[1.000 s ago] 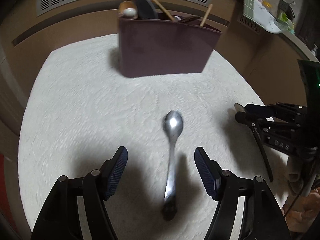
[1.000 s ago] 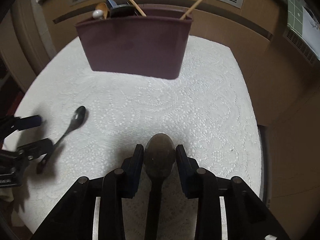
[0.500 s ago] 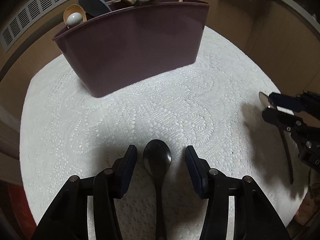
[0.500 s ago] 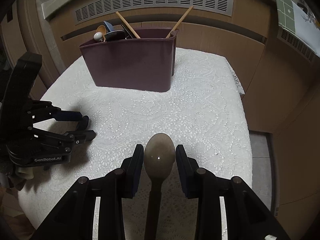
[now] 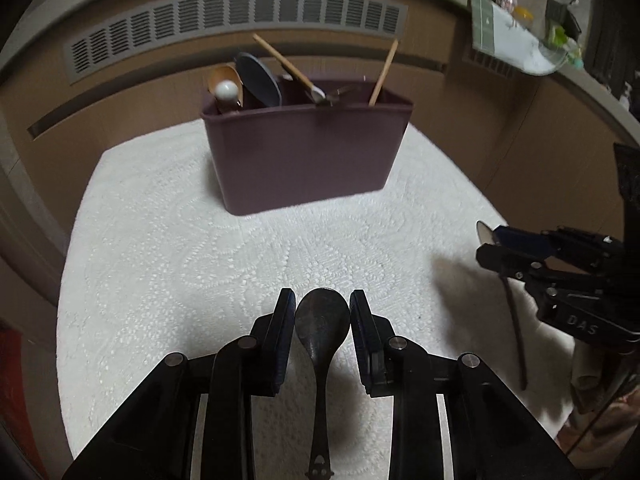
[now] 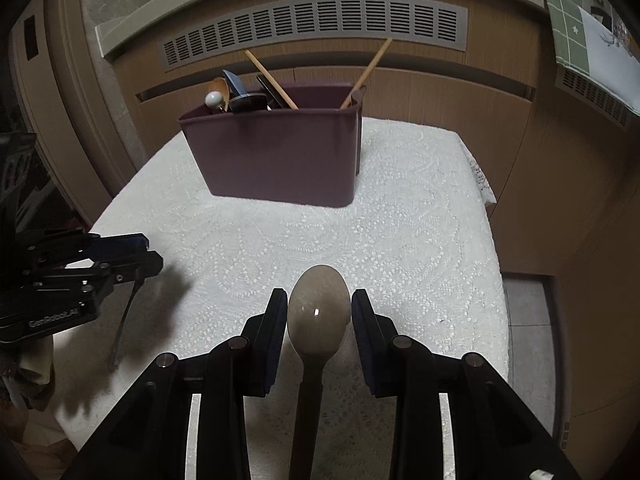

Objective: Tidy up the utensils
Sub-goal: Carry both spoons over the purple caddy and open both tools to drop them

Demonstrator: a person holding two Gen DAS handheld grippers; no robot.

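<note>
The left gripper is clamped on a dark metal spoon; its jaws have just been closing, and the pads now press both edges of the bowl. The handle runs back between the fingers toward the camera. The right gripper is clamped the same way on a second spoon, pale and glossy, bowl forward and handle trailing back. Both spoons are held off the white lace tablecloth. Seen from each other's cameras, the two grippers sit side by side near the front of the table, well apart.

Farther back on the cloth stands a plum-coloured plastic caddy, upright. It already holds wooden sticks, a wooden spoon, a dark spatula and a white knob-ended tool. Behind the table runs a wood-panelled wall with a slotted vent grille.
</note>
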